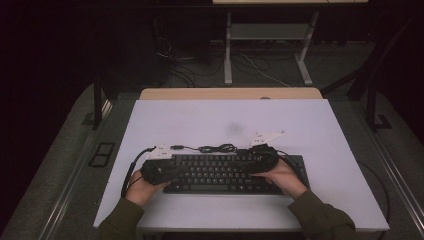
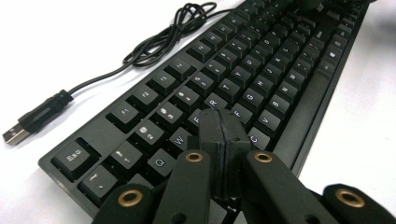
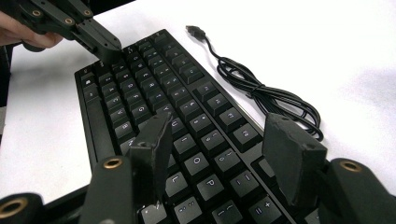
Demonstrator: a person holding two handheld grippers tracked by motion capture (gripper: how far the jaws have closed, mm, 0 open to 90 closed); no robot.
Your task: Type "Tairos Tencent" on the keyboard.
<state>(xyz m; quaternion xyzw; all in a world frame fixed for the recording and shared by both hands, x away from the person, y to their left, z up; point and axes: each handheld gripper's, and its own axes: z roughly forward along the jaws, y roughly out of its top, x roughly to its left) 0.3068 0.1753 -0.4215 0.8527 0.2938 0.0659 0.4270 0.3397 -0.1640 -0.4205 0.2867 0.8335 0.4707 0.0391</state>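
Note:
A black keyboard [image 1: 215, 173] lies on the white table top [image 1: 225, 117], near its front edge. Its black cable [image 1: 216, 148] is coiled just behind it and ends in a loose USB plug [image 2: 28, 123]. My left gripper [image 1: 172, 169] is over the keyboard's left end, shut, with nothing between its pads. In the left gripper view its joined tips [image 2: 223, 126] rest at the letter keys near E and D. My right gripper [image 3: 218, 126] stands open above the keys of the right half [image 3: 196, 163], one jaw to each side, gripping nothing. The left gripper [image 3: 109, 46] also appears in the right gripper view.
A wooden strip [image 1: 230, 93] edges the table's far side. Beyond it stand a metal desk frame [image 1: 267, 45] and loose floor cables [image 1: 260, 67] in a dark room. The person's forearms [image 1: 320, 215] come in from the bottom.

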